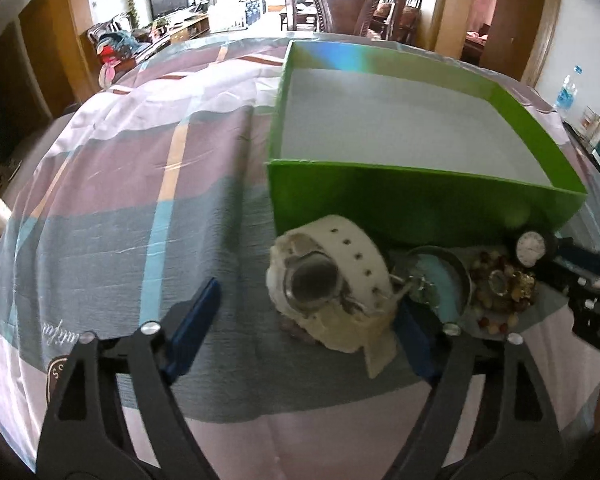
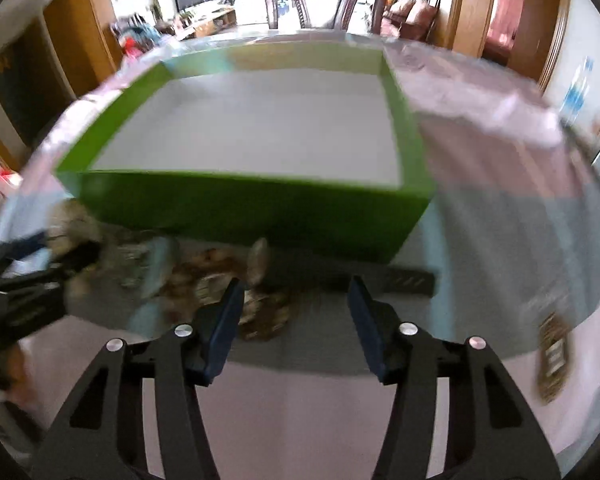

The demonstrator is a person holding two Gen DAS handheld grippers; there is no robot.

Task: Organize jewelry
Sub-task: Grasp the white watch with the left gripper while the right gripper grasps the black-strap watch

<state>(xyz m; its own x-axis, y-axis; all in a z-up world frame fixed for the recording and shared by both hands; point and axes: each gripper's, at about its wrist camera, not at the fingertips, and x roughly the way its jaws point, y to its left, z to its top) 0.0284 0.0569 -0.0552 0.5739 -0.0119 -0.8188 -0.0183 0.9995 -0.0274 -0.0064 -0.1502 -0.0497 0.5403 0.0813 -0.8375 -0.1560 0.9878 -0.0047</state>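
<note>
A white-strapped watch (image 1: 328, 280) lies on the cloth just in front of the green box (image 1: 420, 196). My left gripper (image 1: 304, 316) is open, its blue fingers on either side of the watch. Right of the watch lie a teal round case (image 1: 440, 280), a heap of bead bracelets (image 1: 504, 284) and a small white-dial watch (image 1: 532, 248). In the blurred right wrist view my right gripper (image 2: 296, 300) is open above the bead heap (image 2: 260, 308), near the green box (image 2: 260, 208). A dark strap (image 2: 404, 280) lies in front of the box.
The box has a white bare floor (image 1: 400, 120). A striped pink, grey and blue cloth (image 1: 140, 200) covers the table. A dark wooden chair (image 1: 344, 0) stands behind the table. A small dark item (image 2: 556, 356) lies at the right on the cloth. A blue bottle (image 1: 568, 88) stands far right.
</note>
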